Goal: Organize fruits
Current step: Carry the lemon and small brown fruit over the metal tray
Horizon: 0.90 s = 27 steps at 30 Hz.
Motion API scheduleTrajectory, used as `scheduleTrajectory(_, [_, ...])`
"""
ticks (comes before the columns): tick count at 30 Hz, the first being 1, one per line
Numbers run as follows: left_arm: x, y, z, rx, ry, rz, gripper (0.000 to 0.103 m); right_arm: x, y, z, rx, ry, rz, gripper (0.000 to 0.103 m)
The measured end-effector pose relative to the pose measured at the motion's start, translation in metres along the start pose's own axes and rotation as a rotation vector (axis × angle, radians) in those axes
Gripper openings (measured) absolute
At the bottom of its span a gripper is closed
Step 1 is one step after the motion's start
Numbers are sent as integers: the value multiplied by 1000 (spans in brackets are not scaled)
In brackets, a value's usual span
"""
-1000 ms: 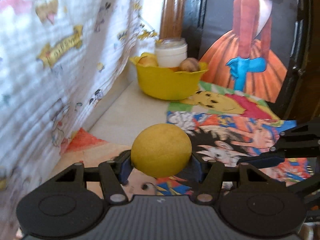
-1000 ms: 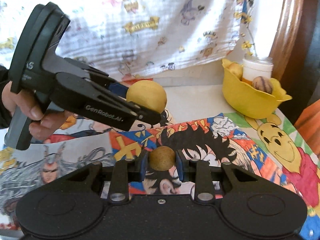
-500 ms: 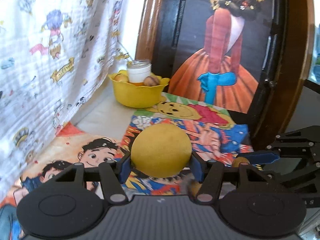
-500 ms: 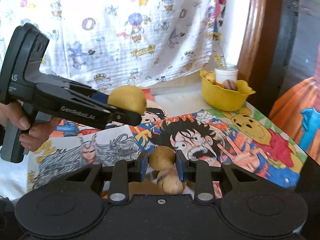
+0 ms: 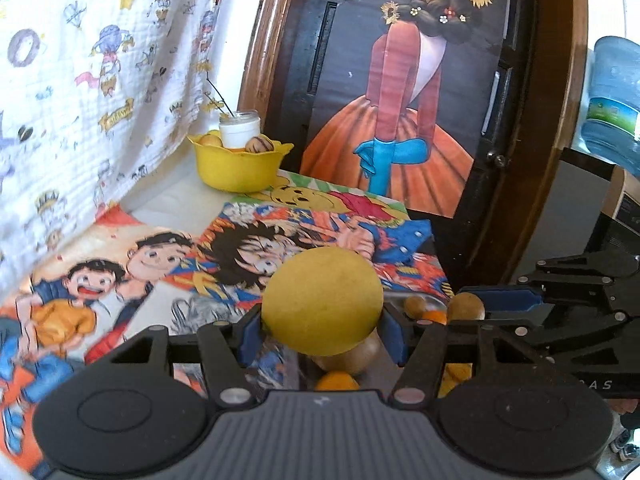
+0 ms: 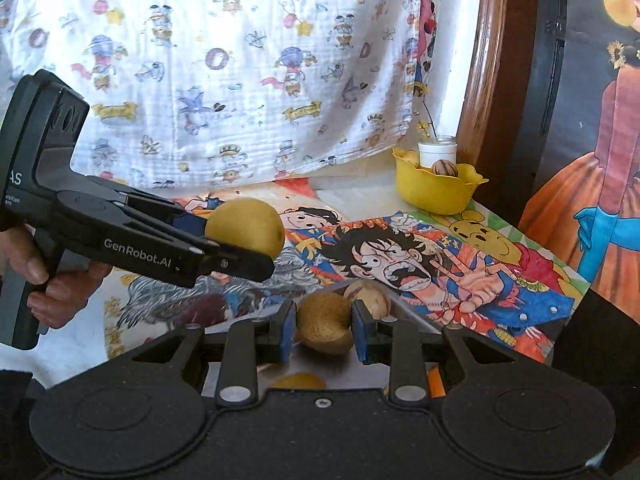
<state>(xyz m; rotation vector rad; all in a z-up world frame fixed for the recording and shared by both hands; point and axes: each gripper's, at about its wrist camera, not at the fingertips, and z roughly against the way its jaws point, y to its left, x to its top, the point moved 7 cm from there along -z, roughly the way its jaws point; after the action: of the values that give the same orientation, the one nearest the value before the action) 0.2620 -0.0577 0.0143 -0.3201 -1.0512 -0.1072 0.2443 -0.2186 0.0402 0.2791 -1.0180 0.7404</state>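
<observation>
Both cameras sit low behind their own fingers, facing the table's far corner. The right view looks from further right; both share the yellow bowl [image 5: 239, 168] [image 6: 436, 188] there and the cartoon mats [image 5: 320, 236] [image 6: 440, 256].

Open cartoon mat [image 6: 460, 264] lies between the claws and the far-corner yellow bowl [image 6: 436, 192].

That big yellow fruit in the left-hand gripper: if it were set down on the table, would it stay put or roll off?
The yellow fruit looks nearly round, so it would probably roll on the flat picture-covered table unless placed gently. Its skin looks matte and slightly rough, so likely not slippery. The left gripper holds it without visible denting, which suggests it is firm.
</observation>
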Motion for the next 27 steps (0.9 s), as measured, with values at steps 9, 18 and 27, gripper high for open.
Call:
scheduleTrajectory(9, [-42, -12, 18, -3, 26, -14, 64, -34, 32, 23, 3, -25, -2, 31])
scheduleTrajectory(18, [-67, -15, 23, -3, 69, -23, 64, -51, 55, 32, -8, -29, 39, 31])
scheduleTrajectory(27, [-76, -13, 26, -5, 89, -32, 64, -61, 70, 41, -7, -38, 6, 31])
